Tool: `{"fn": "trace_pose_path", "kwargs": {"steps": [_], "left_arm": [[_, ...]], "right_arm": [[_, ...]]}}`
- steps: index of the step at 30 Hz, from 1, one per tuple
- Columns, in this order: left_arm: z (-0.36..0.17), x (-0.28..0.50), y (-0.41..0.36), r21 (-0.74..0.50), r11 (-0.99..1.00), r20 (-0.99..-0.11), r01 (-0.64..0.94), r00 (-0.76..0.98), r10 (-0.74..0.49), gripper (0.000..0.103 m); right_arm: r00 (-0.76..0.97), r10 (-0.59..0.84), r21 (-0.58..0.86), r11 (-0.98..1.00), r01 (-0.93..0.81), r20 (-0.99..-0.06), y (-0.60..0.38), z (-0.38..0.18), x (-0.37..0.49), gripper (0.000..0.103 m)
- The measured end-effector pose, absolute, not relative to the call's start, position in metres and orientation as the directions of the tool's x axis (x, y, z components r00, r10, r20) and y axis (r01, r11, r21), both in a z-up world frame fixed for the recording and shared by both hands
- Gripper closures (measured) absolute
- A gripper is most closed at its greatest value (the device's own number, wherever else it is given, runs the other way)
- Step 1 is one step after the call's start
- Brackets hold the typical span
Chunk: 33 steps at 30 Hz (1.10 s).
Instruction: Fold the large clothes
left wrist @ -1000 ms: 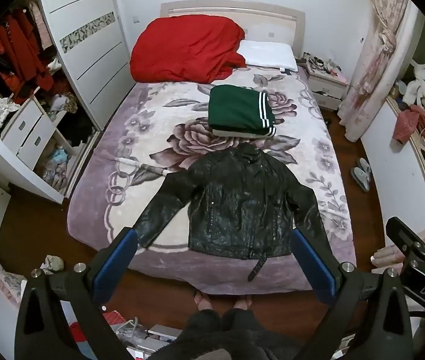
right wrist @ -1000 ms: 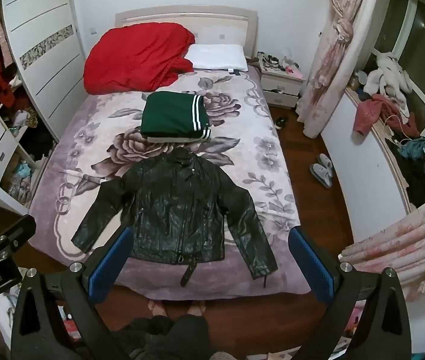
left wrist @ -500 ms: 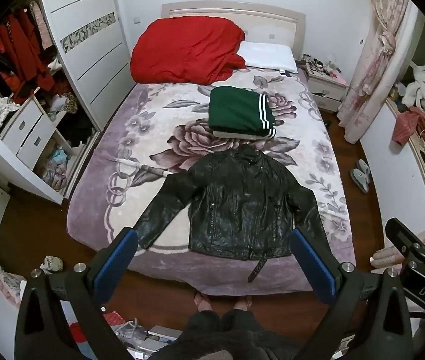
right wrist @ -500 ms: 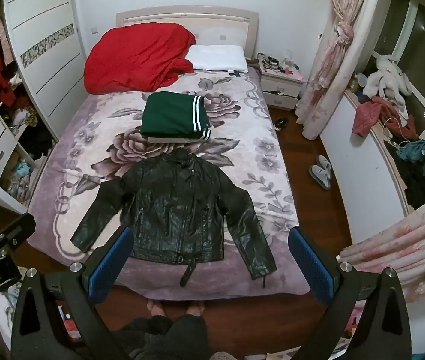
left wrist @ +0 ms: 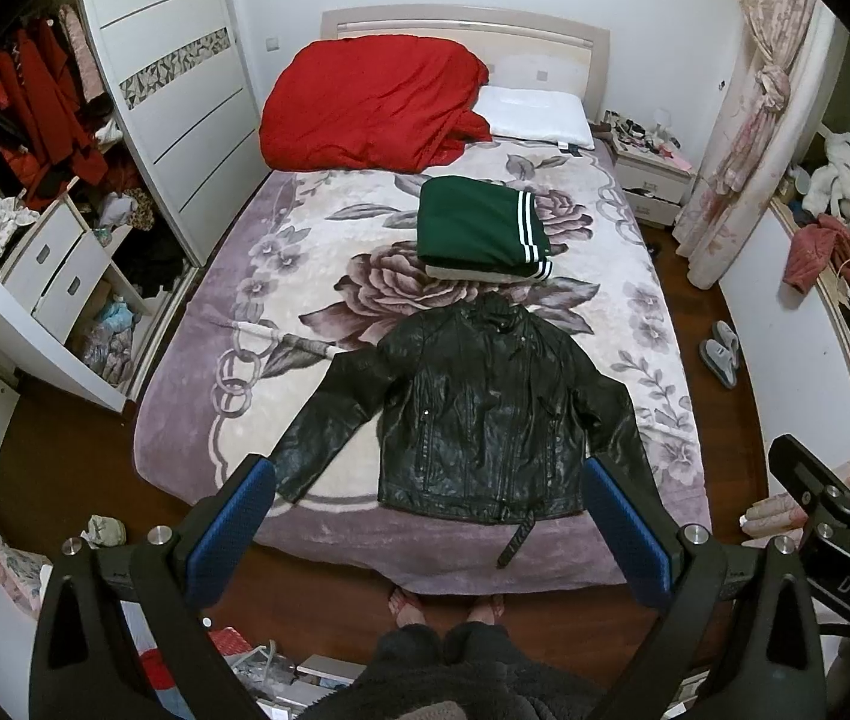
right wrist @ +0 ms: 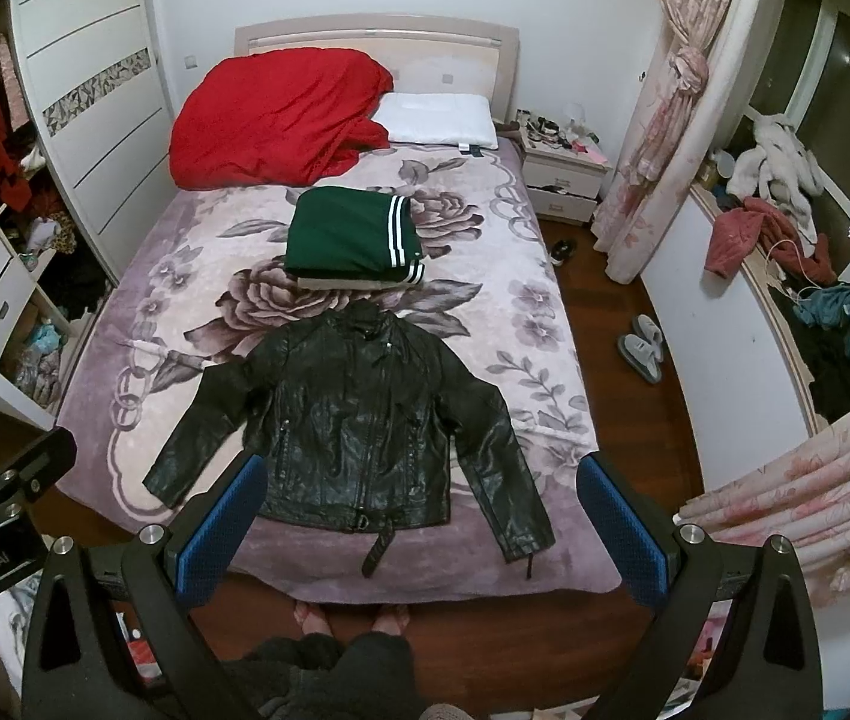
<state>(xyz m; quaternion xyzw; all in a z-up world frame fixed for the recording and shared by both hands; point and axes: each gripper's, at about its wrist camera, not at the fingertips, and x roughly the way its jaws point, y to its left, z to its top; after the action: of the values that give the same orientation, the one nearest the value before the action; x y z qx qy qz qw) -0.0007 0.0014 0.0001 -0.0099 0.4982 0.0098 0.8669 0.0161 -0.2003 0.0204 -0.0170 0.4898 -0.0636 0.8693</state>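
Held left gripper point(left wrist: 425, 516) and right gripper point(right wrist: 419, 510) gaping wide, empty, above jacket point(left wrist: 478, 414) spread flat on bed point(left wrist: 197, 396).

- The black leather jacket point(left wrist: 478, 414) point(right wrist: 353, 420) is glossy and creased, catching light on chest and sleeves.
- The mauve floral plush blanket point(left wrist: 317, 252) point(right wrist: 215, 252) looks soft, fuzzy and matt.
- The folded green knit garment with white stripes point(left wrist: 478, 225) point(right wrist: 347, 234) is matt cloth.
- The red crumpled quilt point(left wrist: 365, 102) point(right wrist: 275, 114) is matt fabric.
- The dark wooden floor point(left wrist: 65, 456) point(right wrist: 616, 324) shines faintly.
- The left gripper point(left wrist: 425, 534) and right gripper point(right wrist: 422, 531) have textured blue pads on matt black plastic, with bright metal screws.
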Motion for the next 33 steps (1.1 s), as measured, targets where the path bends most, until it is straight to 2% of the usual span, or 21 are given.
{"fn": "trace_pose_path", "kwargs": {"steps": [33], "left_arm": [[0.030,0.028,0.006,-0.005,1.000,-0.853,-0.023,0.522,0.008,0.000]], "right_arm": [[0.522,-0.130,-0.095,0.991,0.093,-0.843,-0.190,0.038,0.028,0.000]]}}
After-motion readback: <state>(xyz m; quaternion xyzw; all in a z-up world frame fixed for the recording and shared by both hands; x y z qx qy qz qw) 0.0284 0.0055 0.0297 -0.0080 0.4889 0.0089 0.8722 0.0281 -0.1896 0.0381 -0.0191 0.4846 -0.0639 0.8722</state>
